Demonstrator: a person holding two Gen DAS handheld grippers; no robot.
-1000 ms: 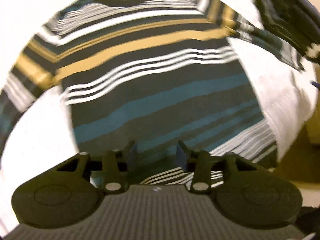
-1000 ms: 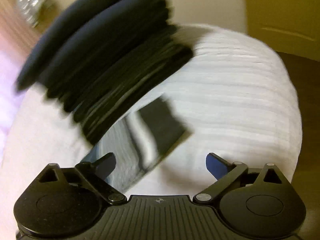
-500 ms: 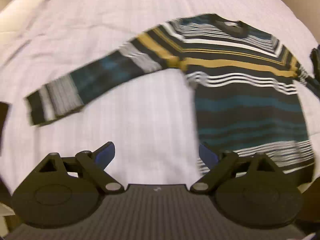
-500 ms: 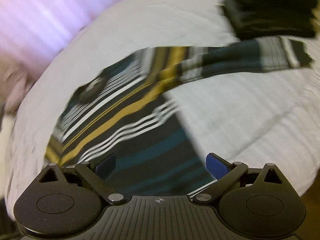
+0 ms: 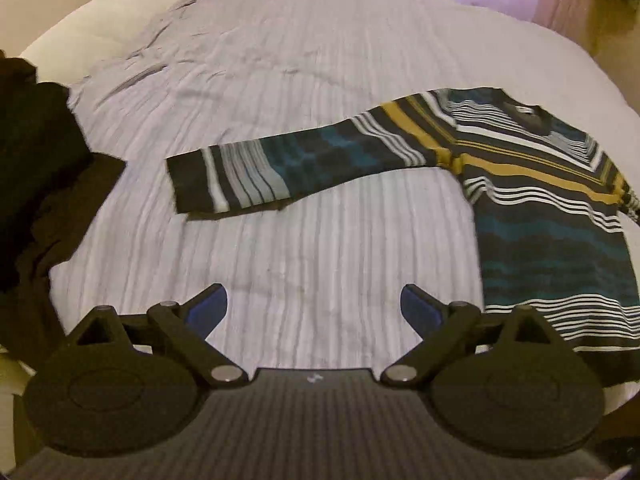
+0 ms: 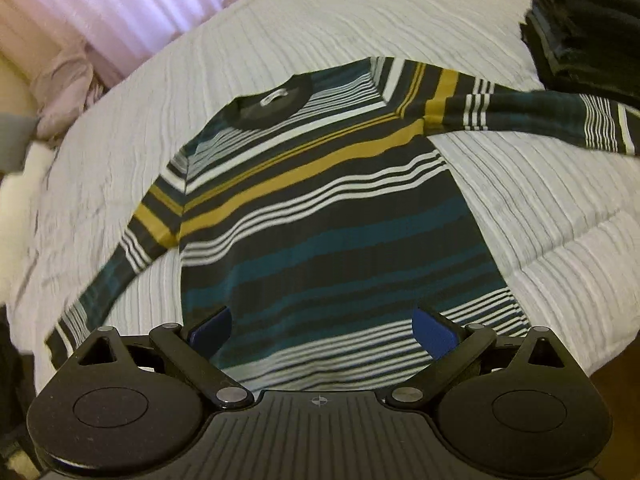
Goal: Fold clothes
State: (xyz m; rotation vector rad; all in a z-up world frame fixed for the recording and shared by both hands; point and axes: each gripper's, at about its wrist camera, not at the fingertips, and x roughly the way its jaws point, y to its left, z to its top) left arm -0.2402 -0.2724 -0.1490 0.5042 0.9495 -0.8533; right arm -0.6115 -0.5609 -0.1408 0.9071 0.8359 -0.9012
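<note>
Both grippers have swung away from the close, blurred views of a second ago, and the whole striped sweater (image 6: 320,208) now lies in sight, spread flat and face up on the white ribbed bedspread (image 5: 304,92). From the left wrist view, a heap of dark clothing (image 5: 36,184) sits at the bed's left edge, the sweater's outstretched sleeve (image 5: 288,168) reaches across the middle, and its body fills the right. The left gripper (image 5: 314,306) hangs above bare bedspread, its blue-padded fingers (image 5: 208,308) opening with nothing between them. From the right wrist view, pale pink bedding (image 6: 64,88) lies at far left, the sweater at centre with both sleeves out, and a stack of folded dark clothes (image 6: 584,28) at upper right. The right gripper (image 6: 322,330) hovers over the sweater's hem, fingers released and spread wide, grasping nothing
</note>
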